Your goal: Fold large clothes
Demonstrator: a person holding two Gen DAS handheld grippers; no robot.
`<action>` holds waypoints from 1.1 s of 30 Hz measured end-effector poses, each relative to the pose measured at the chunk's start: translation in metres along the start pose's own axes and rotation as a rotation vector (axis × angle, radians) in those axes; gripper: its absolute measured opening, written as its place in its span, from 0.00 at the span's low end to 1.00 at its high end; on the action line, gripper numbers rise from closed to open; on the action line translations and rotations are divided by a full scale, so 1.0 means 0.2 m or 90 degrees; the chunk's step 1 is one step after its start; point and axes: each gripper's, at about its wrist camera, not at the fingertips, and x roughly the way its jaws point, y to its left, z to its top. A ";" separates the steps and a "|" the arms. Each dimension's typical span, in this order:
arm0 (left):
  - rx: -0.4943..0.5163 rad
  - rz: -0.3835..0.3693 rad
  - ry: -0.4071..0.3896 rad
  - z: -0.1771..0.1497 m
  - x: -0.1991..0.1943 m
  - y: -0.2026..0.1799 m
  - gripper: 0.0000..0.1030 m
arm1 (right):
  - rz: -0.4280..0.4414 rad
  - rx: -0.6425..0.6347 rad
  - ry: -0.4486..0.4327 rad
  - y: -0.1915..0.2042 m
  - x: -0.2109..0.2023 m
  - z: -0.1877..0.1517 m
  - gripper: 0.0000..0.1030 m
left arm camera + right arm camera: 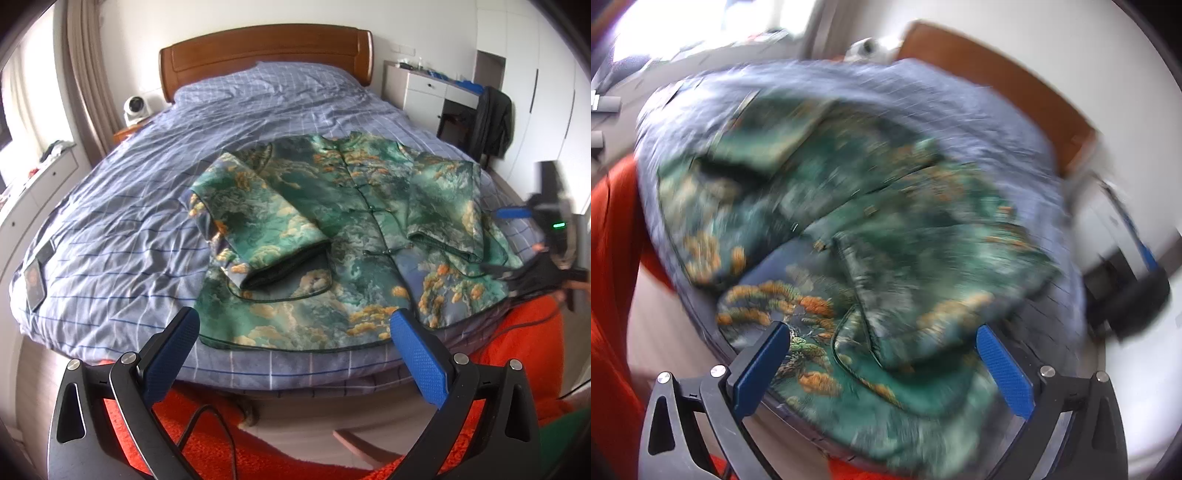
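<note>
A green brocade jacket (332, 229) with orange and cream cloud patterns lies front-up on the bed, both sleeves folded in over its chest. My left gripper (295, 325) hovers open just off the jacket's near hem, nothing between its blue pads. In the left wrist view my right gripper (517, 218) shows blurred at the jacket's right edge. The right wrist view is motion-blurred: the jacket (871, 229) fills it, and my right gripper (882, 336) stands open over the jacket's lower right corner, holding nothing.
The bed (122, 229) has a blue checked cover and a wooden headboard (266, 51). A phone-like card (35, 284) lies at its left edge. An orange sleeve (524, 343) of the person is near. A white desk (428, 88) and a chair with dark clothes (491, 122) stand to the right.
</note>
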 end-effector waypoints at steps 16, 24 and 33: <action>-0.028 0.005 0.032 -0.01 0.07 0.08 1.00 | 0.038 0.256 -0.085 -0.54 0.06 -0.02 0.10; -0.004 0.000 0.030 0.03 0.11 0.05 1.00 | -0.226 0.485 -0.173 -1.27 -0.47 -0.37 0.09; 0.051 0.029 0.004 0.11 0.14 0.12 1.00 | -0.302 0.665 -0.038 -1.56 -0.19 -0.89 0.24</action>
